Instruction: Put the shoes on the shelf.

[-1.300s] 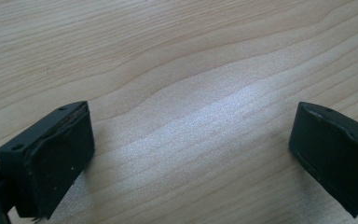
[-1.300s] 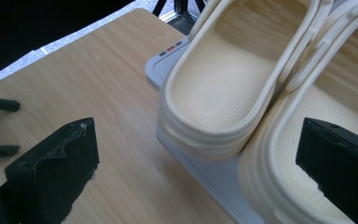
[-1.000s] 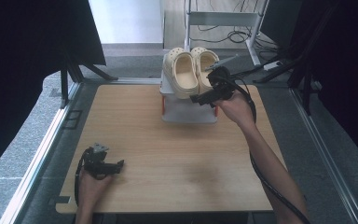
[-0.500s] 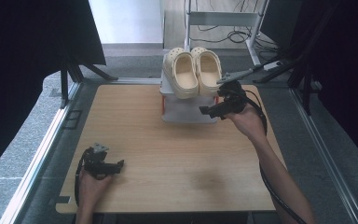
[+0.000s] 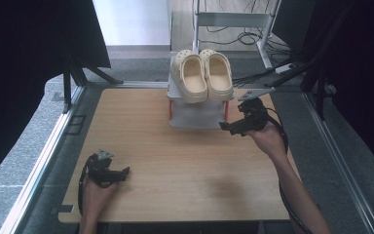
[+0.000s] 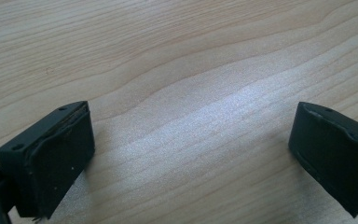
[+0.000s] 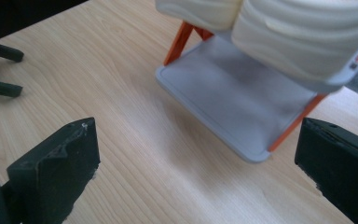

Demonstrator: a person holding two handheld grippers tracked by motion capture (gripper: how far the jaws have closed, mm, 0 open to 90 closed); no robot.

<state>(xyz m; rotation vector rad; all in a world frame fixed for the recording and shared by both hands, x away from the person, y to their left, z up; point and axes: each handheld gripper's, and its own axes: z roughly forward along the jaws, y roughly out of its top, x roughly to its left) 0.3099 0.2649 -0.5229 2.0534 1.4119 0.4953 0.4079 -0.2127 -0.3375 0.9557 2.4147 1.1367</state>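
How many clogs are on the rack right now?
2: the left clog and the right clog sit side by side on the rack's top shelf; the lower shelf looks bare.

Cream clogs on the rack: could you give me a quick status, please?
Right gripper open, beside the shoe rack. Left gripper open, low over the table. Cream clogs paired on top shelf. Nothing in the way.

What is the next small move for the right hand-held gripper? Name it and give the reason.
Probably draw the right hand-held gripper a little further back toward the person. Its jaws stand open and empty, the pair of cream foam clogs already sits side by side on the top of the small grey two-tier rack with orange legs, and the lower shelf is bare.
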